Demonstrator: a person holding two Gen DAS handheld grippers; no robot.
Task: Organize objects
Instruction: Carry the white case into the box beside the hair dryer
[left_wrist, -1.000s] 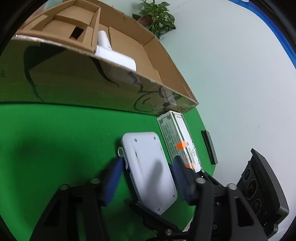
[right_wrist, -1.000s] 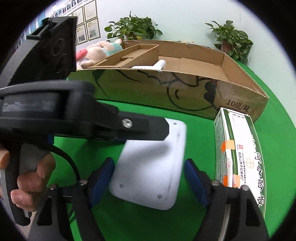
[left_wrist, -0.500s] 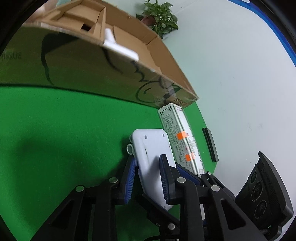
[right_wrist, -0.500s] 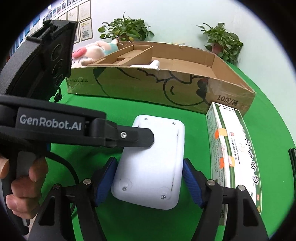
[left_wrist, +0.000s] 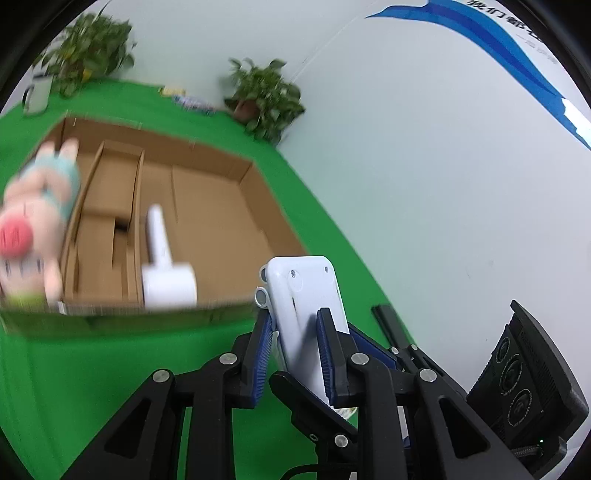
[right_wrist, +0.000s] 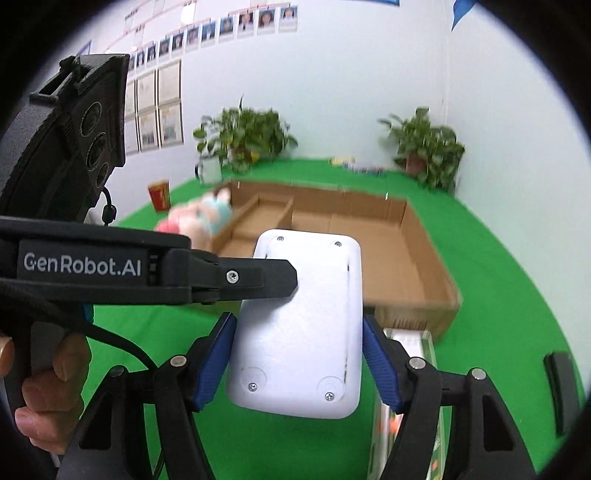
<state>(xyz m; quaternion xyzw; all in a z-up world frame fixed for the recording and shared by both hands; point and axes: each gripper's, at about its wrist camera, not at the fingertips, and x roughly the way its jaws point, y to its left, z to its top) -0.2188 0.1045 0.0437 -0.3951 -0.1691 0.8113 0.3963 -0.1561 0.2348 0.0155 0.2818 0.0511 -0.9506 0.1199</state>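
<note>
Holding the white device (right_wrist: 295, 325) above the green worktop (left_wrist: 92, 369) near the cardboard box (left_wrist: 221, 206), we pinch its thin faces with the left gripper (left_wrist: 295, 347), while the right gripper (right_wrist: 299, 365) clamps its wider edges, having just narrowed.

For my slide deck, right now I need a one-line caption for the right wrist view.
Both tongs hold a white plastic device above the green table, facing the open cardboard box.
</note>
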